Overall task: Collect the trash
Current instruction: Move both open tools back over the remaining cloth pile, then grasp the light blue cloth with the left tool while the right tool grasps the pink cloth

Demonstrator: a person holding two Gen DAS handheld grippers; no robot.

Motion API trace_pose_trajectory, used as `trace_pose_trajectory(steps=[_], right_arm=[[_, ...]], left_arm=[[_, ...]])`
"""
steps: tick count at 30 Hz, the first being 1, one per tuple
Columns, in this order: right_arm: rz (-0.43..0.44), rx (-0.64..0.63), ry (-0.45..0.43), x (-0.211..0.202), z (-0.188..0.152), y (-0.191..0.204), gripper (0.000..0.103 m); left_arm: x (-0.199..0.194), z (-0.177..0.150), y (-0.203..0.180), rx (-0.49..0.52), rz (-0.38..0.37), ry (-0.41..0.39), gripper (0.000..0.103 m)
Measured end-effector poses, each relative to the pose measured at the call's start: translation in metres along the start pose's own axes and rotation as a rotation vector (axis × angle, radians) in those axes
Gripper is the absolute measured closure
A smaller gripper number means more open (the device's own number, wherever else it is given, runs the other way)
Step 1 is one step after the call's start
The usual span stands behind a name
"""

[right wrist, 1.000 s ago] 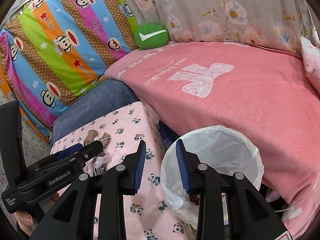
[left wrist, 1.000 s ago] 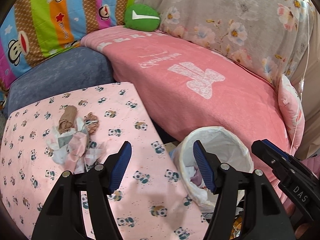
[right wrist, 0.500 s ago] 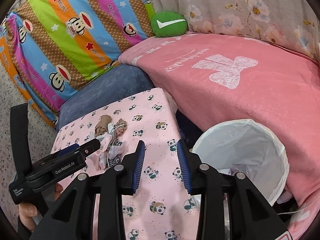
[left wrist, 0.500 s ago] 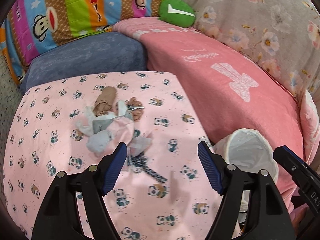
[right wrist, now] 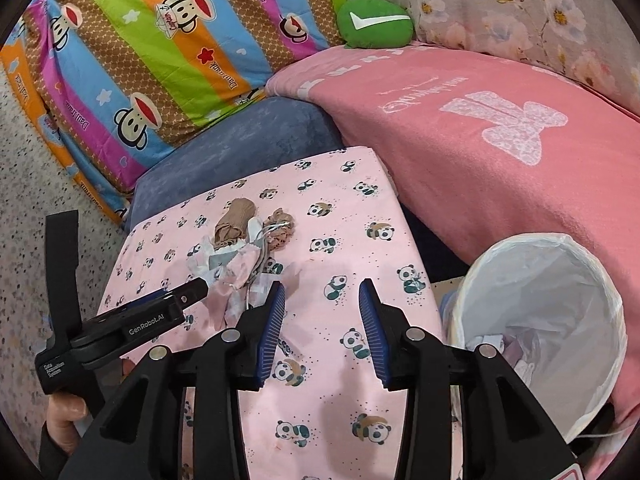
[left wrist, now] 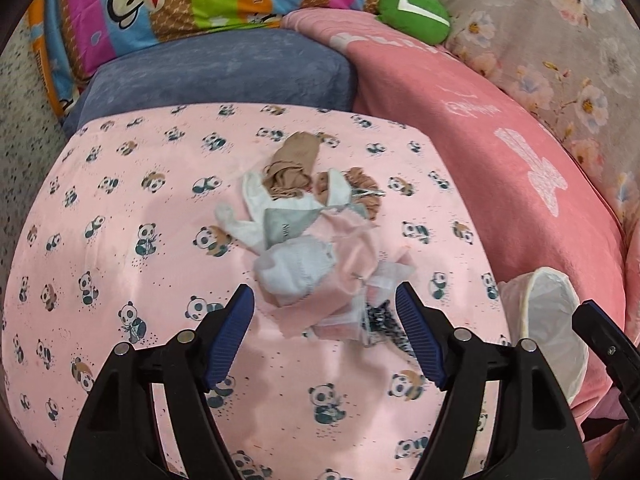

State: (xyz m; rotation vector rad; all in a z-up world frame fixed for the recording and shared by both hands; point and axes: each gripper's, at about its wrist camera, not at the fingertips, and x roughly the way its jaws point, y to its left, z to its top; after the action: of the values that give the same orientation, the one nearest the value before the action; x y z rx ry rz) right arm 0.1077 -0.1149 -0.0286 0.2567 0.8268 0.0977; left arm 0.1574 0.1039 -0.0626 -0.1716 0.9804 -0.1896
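A pile of trash [left wrist: 316,240], made of white, pink and brown scraps of cloth and wrappers, lies on the pink panda-print table [left wrist: 120,240]. My left gripper [left wrist: 325,320] is open and empty, its jaws on either side of the pile's near edge. My right gripper [right wrist: 322,314] is open and empty over bare table, to the right of the pile [right wrist: 248,248]. The white-lined trash bin [right wrist: 552,320] stands to the right of the table with some scraps inside. The left gripper's body [right wrist: 132,324] shows in the right wrist view.
A pink blanket-covered sofa [right wrist: 500,140] runs behind and to the right of the bin. A blue cushion [left wrist: 224,68], a striped monkey-print pillow [right wrist: 160,40] and a green round pillow [right wrist: 374,22] lie at the back. Speckled floor [right wrist: 24,200] lies at the left.
My left gripper has swung left from the bin to the trash pile and moved close to it. My right gripper has opened wider and shifted left over the table.
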Motion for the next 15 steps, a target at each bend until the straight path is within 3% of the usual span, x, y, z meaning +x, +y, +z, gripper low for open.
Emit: trace_pose_trajectory(steps=[9, 15], right_arm=[[0.037, -0.027, 0.053, 0.047, 0.008, 0.032, 0.063], [0.063, -0.032, 0.088, 0.078, 0.015, 0.05, 0.063]], left_arm=[[0.023, 0.01, 0.035, -0.072, -0.055, 0.053, 0.034], [0.037, 0.016, 0.041, -0.084, -0.131, 0.097, 0.04]])
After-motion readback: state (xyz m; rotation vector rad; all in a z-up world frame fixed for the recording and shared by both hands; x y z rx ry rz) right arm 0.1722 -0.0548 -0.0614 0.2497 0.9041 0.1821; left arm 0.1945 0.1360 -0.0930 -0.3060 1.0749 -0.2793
